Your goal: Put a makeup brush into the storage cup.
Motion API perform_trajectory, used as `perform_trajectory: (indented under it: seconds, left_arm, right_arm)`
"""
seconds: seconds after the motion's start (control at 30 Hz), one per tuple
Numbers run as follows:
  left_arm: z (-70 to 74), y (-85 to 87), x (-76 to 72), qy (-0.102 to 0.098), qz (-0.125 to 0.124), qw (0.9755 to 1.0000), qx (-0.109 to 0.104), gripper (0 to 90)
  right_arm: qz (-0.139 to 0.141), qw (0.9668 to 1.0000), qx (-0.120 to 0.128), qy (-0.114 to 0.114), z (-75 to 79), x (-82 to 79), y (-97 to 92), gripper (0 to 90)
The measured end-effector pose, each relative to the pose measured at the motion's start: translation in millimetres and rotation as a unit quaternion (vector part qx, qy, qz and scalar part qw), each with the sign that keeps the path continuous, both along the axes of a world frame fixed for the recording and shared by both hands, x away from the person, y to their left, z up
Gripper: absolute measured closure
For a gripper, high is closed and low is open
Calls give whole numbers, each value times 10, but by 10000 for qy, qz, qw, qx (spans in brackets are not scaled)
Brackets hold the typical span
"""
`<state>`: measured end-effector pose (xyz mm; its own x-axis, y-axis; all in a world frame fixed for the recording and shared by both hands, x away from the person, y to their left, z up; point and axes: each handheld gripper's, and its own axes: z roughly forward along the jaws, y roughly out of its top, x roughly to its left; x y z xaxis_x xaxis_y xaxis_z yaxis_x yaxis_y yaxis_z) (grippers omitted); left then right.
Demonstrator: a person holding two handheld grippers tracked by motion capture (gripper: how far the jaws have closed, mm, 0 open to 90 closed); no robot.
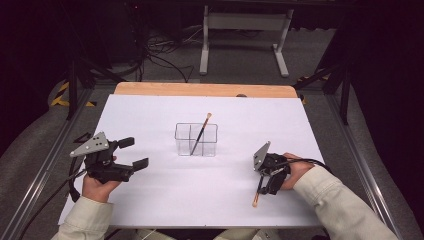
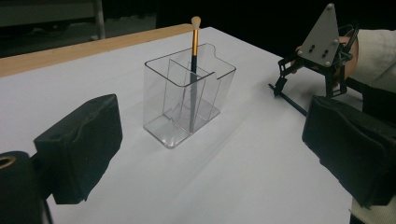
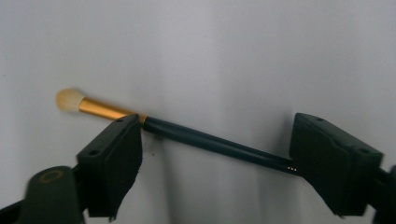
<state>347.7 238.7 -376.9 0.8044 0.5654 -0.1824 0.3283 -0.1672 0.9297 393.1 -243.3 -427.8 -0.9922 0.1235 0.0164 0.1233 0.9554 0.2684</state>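
A brush (image 3: pixel 196 135) lies flat on the white table (image 1: pixel 150 200) at about 4 o'clock from the clear holder (image 1: pixel 196 139), and the right gripper (image 1: pixel 265 185) stands over it with its jaws spread to either side of the handle, pads not pressing. In the holder at the table's middle a second brush (image 1: pixel 200 134) leans toward 1 o'clock. At 8 o'clock from the holder the left gripper (image 1: pixel 137 152) rests with its jaws wide apart, holding nothing.

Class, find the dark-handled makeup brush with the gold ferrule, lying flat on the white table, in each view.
High view: dark-handled, gold-ferruled makeup brush lower right, under the right tongs.
Left gripper view: brush a thin dark line, right of centre.
Right gripper view: brush across the middle.
Shared landmark: the right tongs straddling it.
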Motion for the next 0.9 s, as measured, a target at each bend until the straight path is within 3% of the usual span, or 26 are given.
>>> perform_trajectory:
  seconds: [0.37, 0.4, 0.43, 0.5, 0.53, 0.7, 0.9]
  left_arm:
    - [2, 4, 2, -11, 4, 10000, 15, 57]
    - [2, 5, 2, -9, 5, 10000, 12, 57]
    - [1, 5, 2, 1, 6, 10000, 3, 57]
    - [1, 7, 4, -8, 5, 10000, 15, 57]
    - [1, 6, 4, -11, 1, 10000, 17, 57]
    - [1, 7, 4, -5, 9, 10000, 17, 58]
    - [2, 9, 0, -1, 15, 10000, 10, 59]
  right_arm:
    - [257, 9992, -302, -94, 64, -57, 31, 521]
    - [280, 9989, -356, -92, 74, -63, 34, 594]
    - [280, 9989, -356, -92, 74, -63, 34, 594]
    - [353, 9986, -384, -87, 80, -73, 40, 677]
    - [371, 9983, -454, -74, 85, -85, 49, 756]
    - [386, 9974, -609, -75, 88, -109, 87, 824]
    - [294, 9957, -874, -80, 94, -125, 157, 829]
